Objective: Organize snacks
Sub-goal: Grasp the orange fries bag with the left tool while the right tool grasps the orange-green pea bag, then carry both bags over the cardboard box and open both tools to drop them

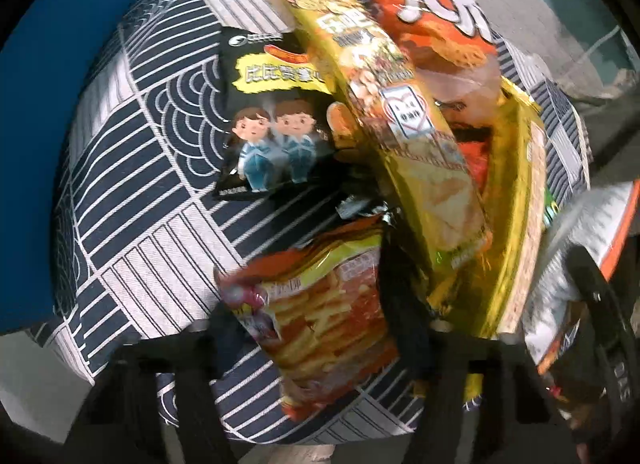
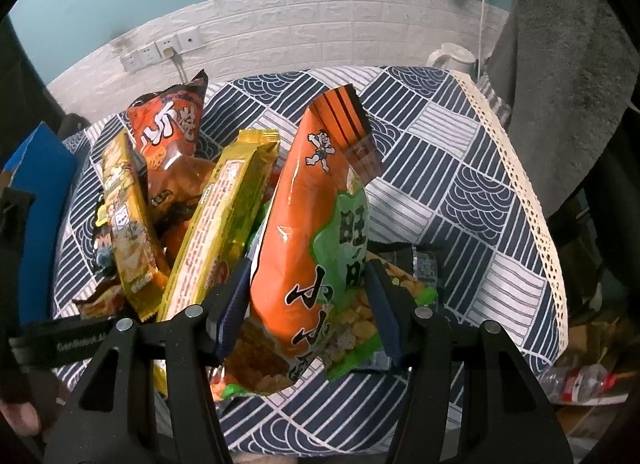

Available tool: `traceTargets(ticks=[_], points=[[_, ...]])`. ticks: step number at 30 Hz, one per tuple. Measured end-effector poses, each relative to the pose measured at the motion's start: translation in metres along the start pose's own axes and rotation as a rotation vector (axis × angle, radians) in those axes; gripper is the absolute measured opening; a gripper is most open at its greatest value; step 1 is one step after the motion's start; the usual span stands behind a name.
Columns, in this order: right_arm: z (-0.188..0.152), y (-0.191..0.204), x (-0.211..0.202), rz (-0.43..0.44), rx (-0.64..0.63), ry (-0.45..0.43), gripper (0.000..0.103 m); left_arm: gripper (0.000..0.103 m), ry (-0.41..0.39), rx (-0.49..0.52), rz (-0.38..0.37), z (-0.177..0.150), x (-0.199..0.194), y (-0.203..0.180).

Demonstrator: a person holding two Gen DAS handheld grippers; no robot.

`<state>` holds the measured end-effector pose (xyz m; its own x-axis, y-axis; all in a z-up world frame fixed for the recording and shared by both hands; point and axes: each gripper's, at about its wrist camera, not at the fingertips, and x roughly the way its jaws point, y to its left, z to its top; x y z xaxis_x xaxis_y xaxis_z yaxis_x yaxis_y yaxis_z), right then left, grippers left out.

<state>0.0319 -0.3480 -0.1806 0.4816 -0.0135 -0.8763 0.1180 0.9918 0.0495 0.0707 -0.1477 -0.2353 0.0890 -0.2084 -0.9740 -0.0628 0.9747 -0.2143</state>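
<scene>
The right gripper [image 2: 306,304] is pinching an orange and green snack bag [image 2: 316,248] between its two blue pads. The bag is standing up tall, with its long side going up and away, and its torn top is pointing at the wall. Only the right view is showing this grip.

The left gripper [image 1: 320,352] is sitting low in its own view. A fries bag [image 1: 320,316] is lying between its dark fingers, but it is too blurry to tell if they are squeezing it.

Behind, the snacks are leaning in a pile on the tabletop [image 2: 460,168] with the blue and white cloth. Two long yellow packs [image 2: 224,224] are pointing up and away. One red-orange bag [image 2: 168,136] is standing at the back. Only the left view is showing one black bag with two cartoon kids [image 1: 272,120], lying flat beside the pile.

Farthest off, four wall sockets [image 2: 160,49] and a white kettle [image 2: 452,57] are showing.
</scene>
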Motion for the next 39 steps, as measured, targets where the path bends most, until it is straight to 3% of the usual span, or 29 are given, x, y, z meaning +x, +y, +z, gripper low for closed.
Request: traceTargets(ticks=[2, 6, 23, 39], points=[[0.000, 0.004, 0.000, -0.009, -0.023, -0.012, 0.055, 0.051, -0.012, 0.028, 0.000, -0.001, -0.003, -0.005], [0.000, 0.004, -0.008, -0.001, -0.033, -0.039, 0.035, 0.047, -0.044, 0.074, 0.020, -0.003, -0.011, -0.008], [0.011, 0.020, -0.068, -0.003, -0.063, -0.138, 0.034, 0.046, -0.287, 0.262, 0.100, -0.012, -0.103, -0.001], [0.024, 0.067, -0.124, 0.048, -0.143, -0.236, 0.034, 0.046, -0.497, 0.269, 0.141, -0.017, -0.184, 0.032]])
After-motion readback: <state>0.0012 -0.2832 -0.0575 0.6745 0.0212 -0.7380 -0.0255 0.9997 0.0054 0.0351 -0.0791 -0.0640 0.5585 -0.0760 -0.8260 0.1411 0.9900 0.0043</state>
